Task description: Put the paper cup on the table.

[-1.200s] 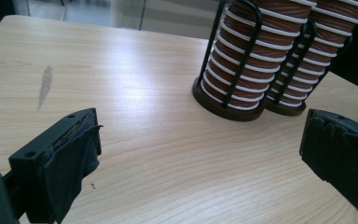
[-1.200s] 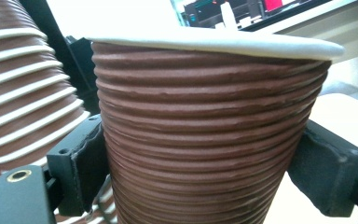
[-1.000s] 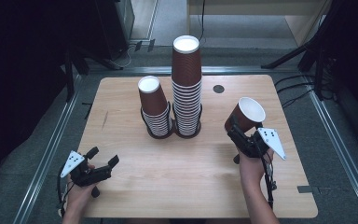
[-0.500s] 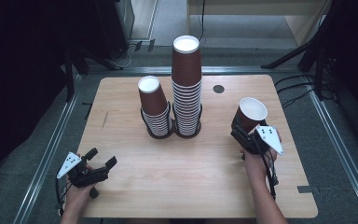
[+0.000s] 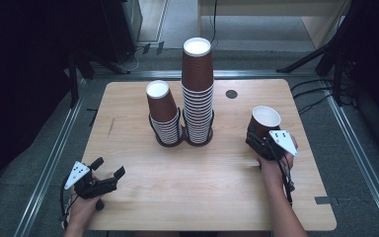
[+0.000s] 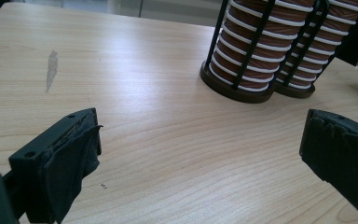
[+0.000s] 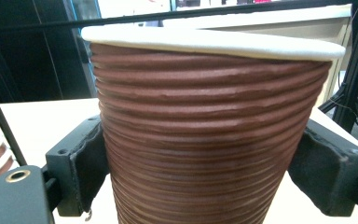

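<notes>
My right gripper [image 5: 257, 139] is shut on a brown ribbed paper cup [image 5: 265, 120] with a white rim, mouth up, at the right side of the wooden table [image 5: 217, 197]. In the right gripper view the pads [image 7: 91, 163] press on both sides of the cup [image 7: 214, 130]. Two stacks of the same cups stand upside down in black wire holders at mid-table: a short stack [image 5: 164, 114] and a tall stack [image 5: 197, 89]. My left gripper [image 5: 109, 167] stays open over the front left corner, nothing between its jaws. The left gripper view shows both stacks' bases [image 6: 256, 56] ahead.
A small dark round hole [image 5: 231, 94] sits near the table's far edge. A grey scuff [image 6: 52, 67] marks the wood at the left. Metal rails [image 5: 54, 158] run along both sides, and cables [image 5: 321, 98] lie on the floor at the right.
My right gripper has sunk a little toward the table with the cup, which now stands more upright. The left gripper has kept still.
</notes>
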A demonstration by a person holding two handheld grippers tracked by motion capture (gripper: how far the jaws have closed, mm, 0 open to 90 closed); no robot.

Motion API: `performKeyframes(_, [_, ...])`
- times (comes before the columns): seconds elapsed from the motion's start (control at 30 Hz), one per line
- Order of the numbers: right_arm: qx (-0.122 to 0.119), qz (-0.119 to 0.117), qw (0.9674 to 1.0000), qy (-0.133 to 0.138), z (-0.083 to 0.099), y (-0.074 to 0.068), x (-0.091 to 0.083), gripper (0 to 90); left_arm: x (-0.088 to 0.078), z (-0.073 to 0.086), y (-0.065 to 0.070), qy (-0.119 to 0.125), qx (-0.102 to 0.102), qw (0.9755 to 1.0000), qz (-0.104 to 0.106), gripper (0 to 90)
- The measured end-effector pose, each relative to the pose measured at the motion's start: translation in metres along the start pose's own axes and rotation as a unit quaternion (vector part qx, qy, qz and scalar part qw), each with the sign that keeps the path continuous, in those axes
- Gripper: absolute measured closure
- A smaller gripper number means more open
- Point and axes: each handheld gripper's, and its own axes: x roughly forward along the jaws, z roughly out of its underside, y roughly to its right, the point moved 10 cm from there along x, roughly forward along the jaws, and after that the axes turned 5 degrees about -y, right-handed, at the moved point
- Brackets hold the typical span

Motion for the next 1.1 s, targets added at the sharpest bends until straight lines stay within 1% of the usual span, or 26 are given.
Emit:
performKeyframes(0.17, [0.004,-0.011,0.9998,-0.018,0.006,0.0,0.004,13.0,0.0,0.0,-0.001,0.001,0.0,1.0,-0.003,0.0])
performKeyframes(0.33, [-0.002,0.006,0.9995,-0.029,0.01,0.005,0.009,12.4,0.0,0.0,-0.002,0.003,-0.002,1.0,-0.004,0.0])
performKeyframes(0.4, [0.004,0.004,0.9993,-0.037,0.013,0.006,0.01,12.1,-0.001,-0.001,-0.002,0.003,-0.003,1.0,-0.003,0.0])
performKeyframes(0.5, [-0.002,0.002,0.9988,-0.049,0.018,0.007,0.012,11.6,-0.001,-0.001,-0.002,0.003,-0.004,1.0,-0.003,0.0])
performKeyframes(0.57, [-0.009,0.003,0.9986,-0.052,0.019,0.006,0.013,11.5,-0.001,-0.001,-0.002,0.004,-0.005,1.0,-0.002,0.0])
performKeyframes(0.73, [-0.012,0.009,0.9983,-0.057,0.02,0.006,0.013,11.3,-0.001,-0.001,-0.002,0.003,-0.004,1.0,-0.002,0.0])
performKeyframes(0.8, [-0.013,0.01,0.9981,-0.06,0.021,0.006,0.013,10.0,-0.001,-0.001,-0.002,0.003,-0.004,1.0,-0.002,0.0])
performKeyframes(0.87, [-0.016,0.008,0.9978,-0.064,0.022,0.006,0.013,6.6,-0.001,-0.001,-0.002,0.004,-0.006,1.0,-0.002,0.0])
performKeyframes(0.93, [-0.019,0.007,0.9973,-0.071,0.024,0.006,0.013,5.7,-0.001,-0.001,-0.002,0.004,-0.006,1.0,-0.002,0.0])
performKeyframes(1.03, [-0.021,0.006,0.9973,-0.07,0.024,0.006,0.012,4.6,-0.001,-0.001,-0.002,0.005,-0.007,1.0,-0.002,0.0])
performKeyframes(1.1, [-0.022,0.003,0.9971,-0.072,0.024,0.005,0.012,0.9,-0.001,-0.001,-0.002,0.004,-0.007,1.0,-0.002,0.0])
